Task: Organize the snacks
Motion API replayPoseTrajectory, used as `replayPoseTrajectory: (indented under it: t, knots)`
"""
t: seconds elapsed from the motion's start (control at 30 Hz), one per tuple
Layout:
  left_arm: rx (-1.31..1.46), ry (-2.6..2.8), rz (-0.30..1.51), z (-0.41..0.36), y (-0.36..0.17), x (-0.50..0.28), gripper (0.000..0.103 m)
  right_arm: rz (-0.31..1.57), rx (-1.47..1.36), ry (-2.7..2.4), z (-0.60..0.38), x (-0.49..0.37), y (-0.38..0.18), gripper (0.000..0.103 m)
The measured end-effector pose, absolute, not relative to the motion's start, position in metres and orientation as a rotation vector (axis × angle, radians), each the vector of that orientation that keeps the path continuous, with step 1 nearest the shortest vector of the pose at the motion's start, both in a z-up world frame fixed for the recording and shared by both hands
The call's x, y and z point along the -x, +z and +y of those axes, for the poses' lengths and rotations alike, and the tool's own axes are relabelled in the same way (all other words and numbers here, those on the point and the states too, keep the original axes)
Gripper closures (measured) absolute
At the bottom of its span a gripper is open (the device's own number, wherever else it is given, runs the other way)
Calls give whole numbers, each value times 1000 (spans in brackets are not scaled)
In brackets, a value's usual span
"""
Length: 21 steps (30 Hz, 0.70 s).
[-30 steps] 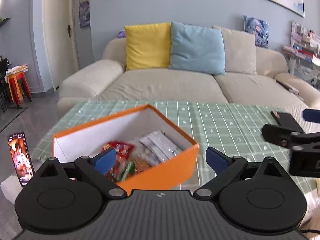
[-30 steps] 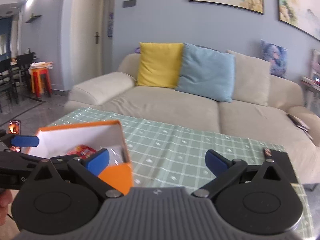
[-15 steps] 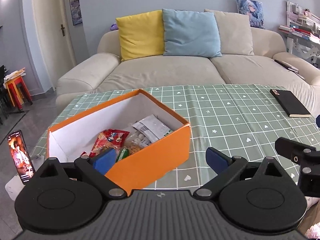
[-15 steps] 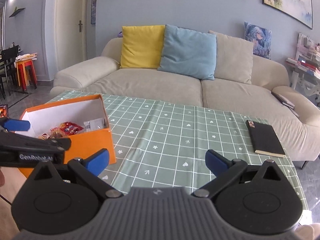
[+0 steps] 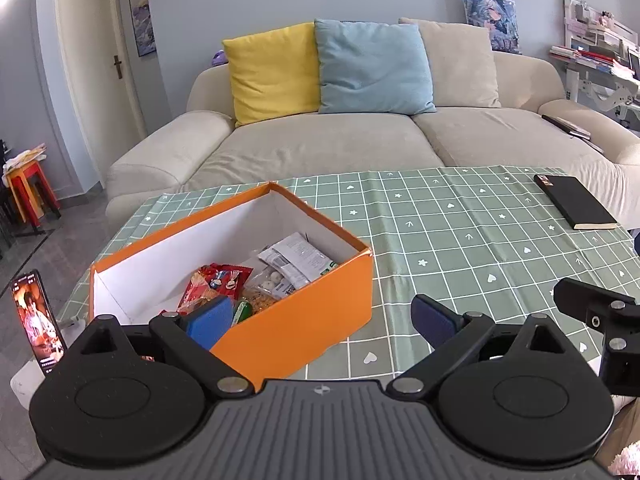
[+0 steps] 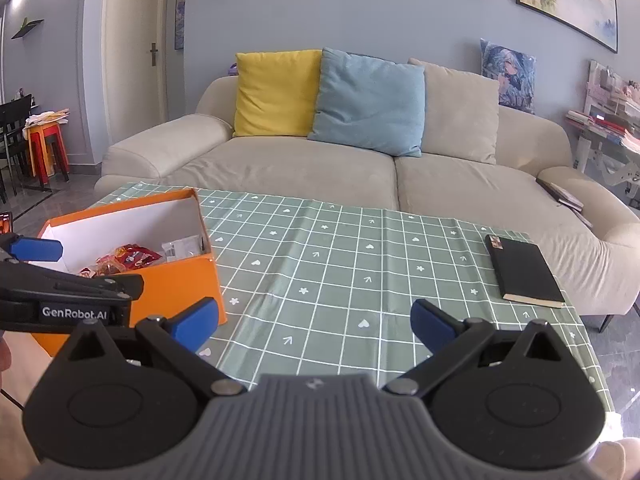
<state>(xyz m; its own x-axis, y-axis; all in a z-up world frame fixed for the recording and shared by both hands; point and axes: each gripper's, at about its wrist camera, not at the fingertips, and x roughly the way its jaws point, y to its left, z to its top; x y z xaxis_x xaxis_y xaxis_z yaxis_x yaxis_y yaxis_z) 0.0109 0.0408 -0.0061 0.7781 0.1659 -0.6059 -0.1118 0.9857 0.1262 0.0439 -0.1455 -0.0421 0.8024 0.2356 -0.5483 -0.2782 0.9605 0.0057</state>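
A beige sofa (image 5: 360,140) fills the back of the room, with a yellow cushion (image 5: 272,72), a blue cushion (image 5: 370,66) and a beige cushion (image 5: 456,64) propped side by side along its backrest. In front of the sofa stands the tabletop (image 5: 460,240), covered by a green checked cloth with small white hearts and arrows.

The orange box (image 5: 304,320), open at the top and white inside, sits on the tabletop's left part, turned at an angle to the cloth's grid. The snacks lie inside the box, heaped toward its right end: a red packet (image 5: 218,280), a white printed packet (image 5: 296,258) leaning against the box's inner wall, and a clear bag of pale round pieces (image 5: 272,280) between them. A little green wrapper shows beside these, partly hidden behind a blue pad.

Well to the right of the box, near the tabletop's far right edge, a black notebook (image 5: 574,202) lies flat. To the left of the box, off the tabletop's edge, a phone (image 5: 38,322) stands upright with its screen lit.

The left tongs (image 5: 320,320) hang above the box's near side, spread wide and empty, the left pad over the box's interior and the right pad over bare cloth. The right tongs (image 6: 314,320) are also spread wide and empty, over bare cloth to the right of the box.
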Motion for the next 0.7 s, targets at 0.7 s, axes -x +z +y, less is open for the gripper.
replayPoseTrajectory:
  t: [0.7]
  knots:
    - [-86,143,656,38,-2,-12,0,565,45,228,-151,-46,-41,4]
